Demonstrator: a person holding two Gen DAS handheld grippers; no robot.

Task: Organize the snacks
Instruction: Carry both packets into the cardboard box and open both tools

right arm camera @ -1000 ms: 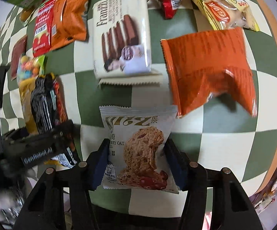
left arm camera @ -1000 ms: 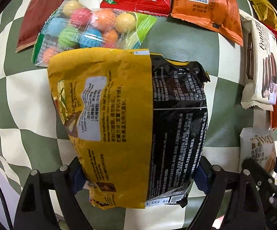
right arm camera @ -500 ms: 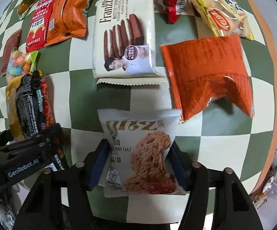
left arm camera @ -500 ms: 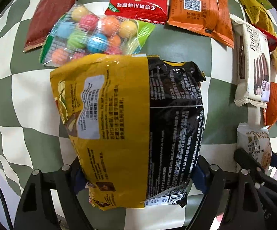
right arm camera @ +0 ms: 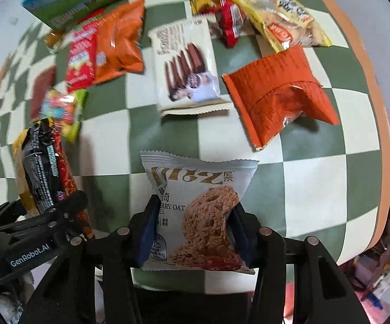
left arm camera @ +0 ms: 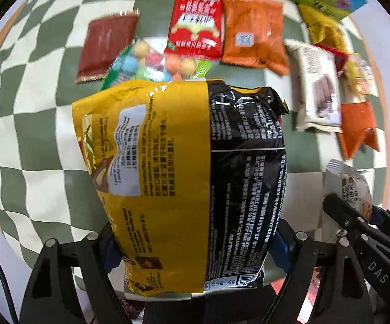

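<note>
I had the left gripper (left arm camera: 195, 245) clamped on the yellow-and-black bag (left arm camera: 184, 178), held above the checkered table (left arm camera: 33, 145). The right gripper (right arm camera: 192, 232) was closing on the oat cookie packet (right arm camera: 197, 210) (its pads already pressing the sides), lifted near the table's front edge.

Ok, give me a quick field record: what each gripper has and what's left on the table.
left gripper: shut on yellow-and-black bag
right gripper: fingers closing on oat cookie packet, which is dented between them
surface: green-and-white checkered cloth
lying on it: wafer cookie packet, folded orange bag, candy-ball pack, red packet
</note>
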